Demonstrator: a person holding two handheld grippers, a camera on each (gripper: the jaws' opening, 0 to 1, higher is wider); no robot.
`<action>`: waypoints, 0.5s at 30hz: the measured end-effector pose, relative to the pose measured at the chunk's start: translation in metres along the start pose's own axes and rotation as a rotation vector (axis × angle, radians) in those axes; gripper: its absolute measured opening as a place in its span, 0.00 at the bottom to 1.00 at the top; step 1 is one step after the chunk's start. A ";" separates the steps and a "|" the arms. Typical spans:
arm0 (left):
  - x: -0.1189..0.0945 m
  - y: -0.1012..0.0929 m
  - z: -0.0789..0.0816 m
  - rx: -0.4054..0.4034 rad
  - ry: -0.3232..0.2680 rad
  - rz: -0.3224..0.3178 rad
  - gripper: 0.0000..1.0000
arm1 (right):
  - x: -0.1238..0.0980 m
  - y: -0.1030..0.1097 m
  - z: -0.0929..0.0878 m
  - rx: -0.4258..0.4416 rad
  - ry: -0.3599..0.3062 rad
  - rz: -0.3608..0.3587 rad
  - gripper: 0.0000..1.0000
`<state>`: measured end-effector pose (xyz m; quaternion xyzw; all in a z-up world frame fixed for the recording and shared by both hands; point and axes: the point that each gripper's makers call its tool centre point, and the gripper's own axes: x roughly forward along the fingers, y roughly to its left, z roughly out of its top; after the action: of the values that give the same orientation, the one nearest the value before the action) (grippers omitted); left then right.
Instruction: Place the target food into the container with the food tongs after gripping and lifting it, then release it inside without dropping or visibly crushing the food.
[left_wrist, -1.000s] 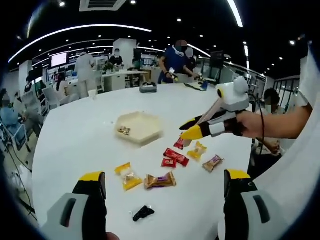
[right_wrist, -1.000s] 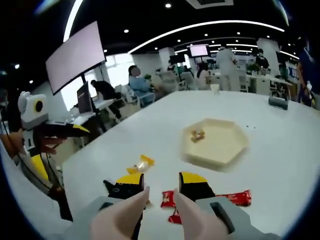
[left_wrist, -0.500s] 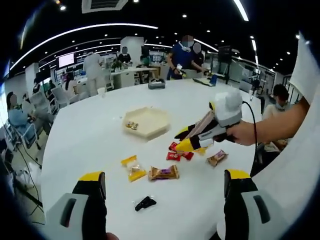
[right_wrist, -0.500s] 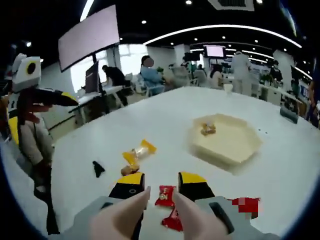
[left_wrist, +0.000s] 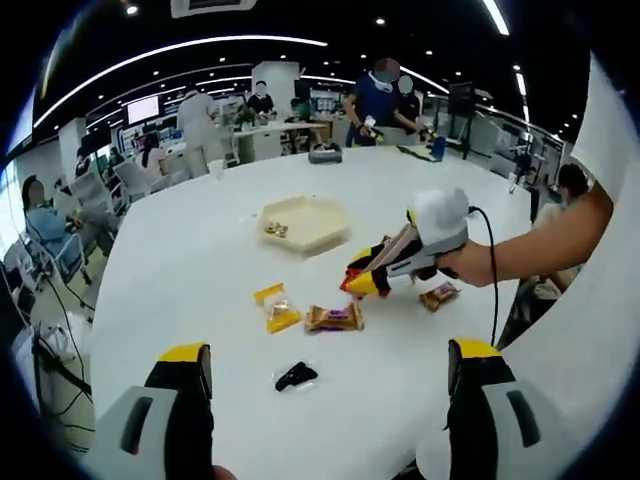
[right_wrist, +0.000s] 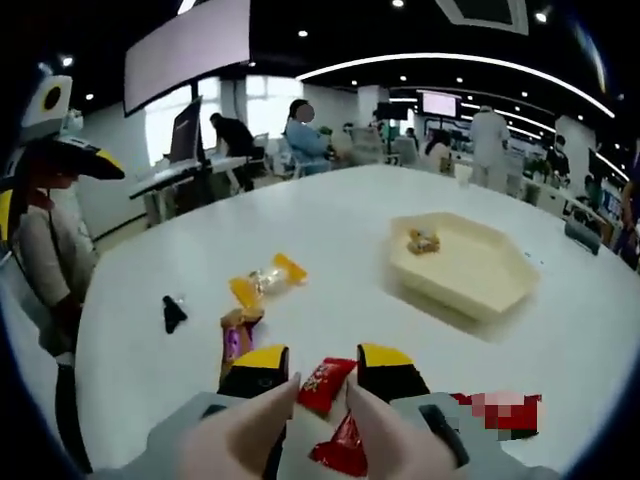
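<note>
Red candy wrapper (right_wrist: 325, 381), near the cream tray (right_wrist: 470, 275), sits between the narrowly parted right gripper (right_wrist: 322, 372) jaws; judged light, crinkly, slippery, so grip mid-body gently; left gripper (left_wrist: 330, 362) wide, empty

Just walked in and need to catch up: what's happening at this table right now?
A person holds a gripper in each hand over a white table scattered with wrapped snacks. The right gripper is low over a red packet lying between its tips, jaws not yet closed on it. The cream tray beyond holds one small snack. The left gripper is open and held back from the table.
</note>
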<state>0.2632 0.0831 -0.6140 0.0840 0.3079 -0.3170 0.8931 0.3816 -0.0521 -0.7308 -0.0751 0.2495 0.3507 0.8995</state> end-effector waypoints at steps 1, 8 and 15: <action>0.000 0.000 -0.001 0.003 0.003 0.000 0.99 | 0.000 0.000 0.000 0.001 0.000 -0.002 0.25; -0.007 0.008 0.002 0.002 -0.007 0.018 0.99 | 0.004 -0.003 0.003 0.050 0.012 -0.020 0.17; -0.011 0.013 0.002 -0.002 -0.012 0.021 0.98 | 0.002 -0.001 0.002 0.065 0.025 -0.007 0.17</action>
<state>0.2653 0.0984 -0.6061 0.0848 0.3021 -0.3078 0.8982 0.3840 -0.0511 -0.7300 -0.0509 0.2719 0.3381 0.8995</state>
